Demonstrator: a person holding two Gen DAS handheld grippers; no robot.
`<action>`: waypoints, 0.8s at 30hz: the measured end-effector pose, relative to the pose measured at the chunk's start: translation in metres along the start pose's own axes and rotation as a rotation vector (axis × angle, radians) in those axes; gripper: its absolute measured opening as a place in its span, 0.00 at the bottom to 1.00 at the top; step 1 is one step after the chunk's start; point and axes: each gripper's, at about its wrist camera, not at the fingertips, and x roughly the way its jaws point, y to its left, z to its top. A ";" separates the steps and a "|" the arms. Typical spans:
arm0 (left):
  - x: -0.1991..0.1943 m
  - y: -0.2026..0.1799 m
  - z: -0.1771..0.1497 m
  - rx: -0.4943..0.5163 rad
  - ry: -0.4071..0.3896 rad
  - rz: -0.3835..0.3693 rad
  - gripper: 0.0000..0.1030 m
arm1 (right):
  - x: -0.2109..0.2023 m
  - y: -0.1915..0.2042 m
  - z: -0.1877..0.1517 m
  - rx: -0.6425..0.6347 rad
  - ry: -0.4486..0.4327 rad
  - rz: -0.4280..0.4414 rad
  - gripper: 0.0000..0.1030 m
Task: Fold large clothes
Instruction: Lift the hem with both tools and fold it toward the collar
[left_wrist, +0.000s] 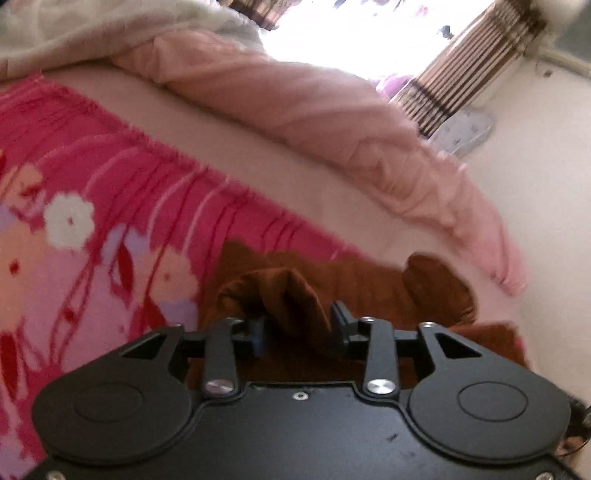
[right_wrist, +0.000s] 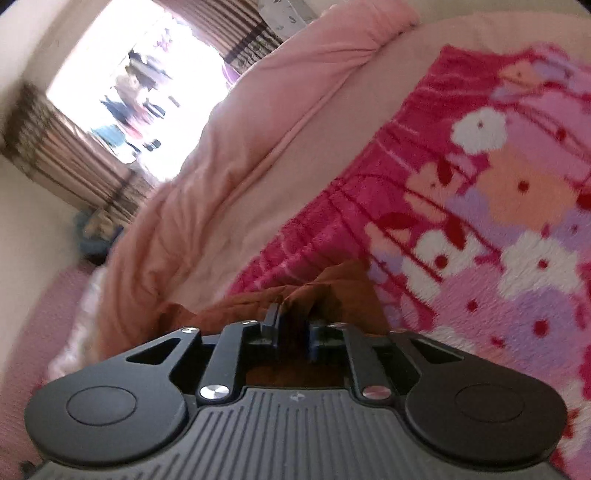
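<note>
Jaws of both grippers pinching brown garment (left_wrist: 354, 280) — left gripper (left_wrist: 299, 325), right gripper (right_wrist: 293, 328), floral pink blanket (right_wrist: 498, 206) on bed, striped curtains (right_wrist: 74, 162), bright window (right_wrist: 140, 85), no readable writing

Bed (left_wrist: 258, 177), pale pink sheet; on it floral fleece blanket (left_wrist: 92, 229), pink quilt (left_wrist: 314, 110), brown garment (left_wrist: 369, 280).

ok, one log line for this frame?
left gripper: shut on brown garment | right gripper: shut on brown garment | surface: floral blanket | fold: not visibly made
</note>
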 end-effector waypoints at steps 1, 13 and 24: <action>-0.015 -0.003 0.004 0.004 -0.047 -0.001 0.58 | -0.005 0.000 0.000 0.011 -0.003 0.018 0.31; -0.033 -0.072 -0.043 0.319 -0.071 -0.020 0.65 | -0.062 0.101 -0.062 -0.513 -0.118 0.100 0.45; 0.020 -0.049 -0.047 0.298 0.016 0.080 0.66 | 0.001 0.057 -0.066 -0.404 0.031 -0.067 0.27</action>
